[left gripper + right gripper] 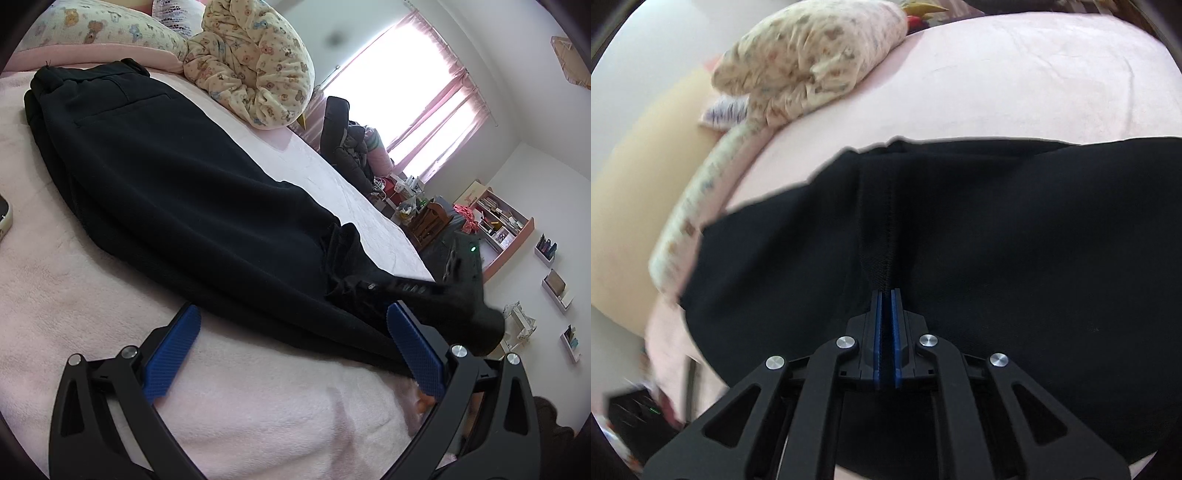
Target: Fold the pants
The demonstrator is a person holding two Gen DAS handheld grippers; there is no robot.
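Lying on one pink bed (258,424), one black pants (177,206), two claws

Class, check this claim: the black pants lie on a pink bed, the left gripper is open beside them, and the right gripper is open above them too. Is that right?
One thing is wrong: the right gripper is shut, pinching a ridge of the pants, as the right wrist view shows. The rest stands: the pants lie on the pink bed and the left gripper is open.
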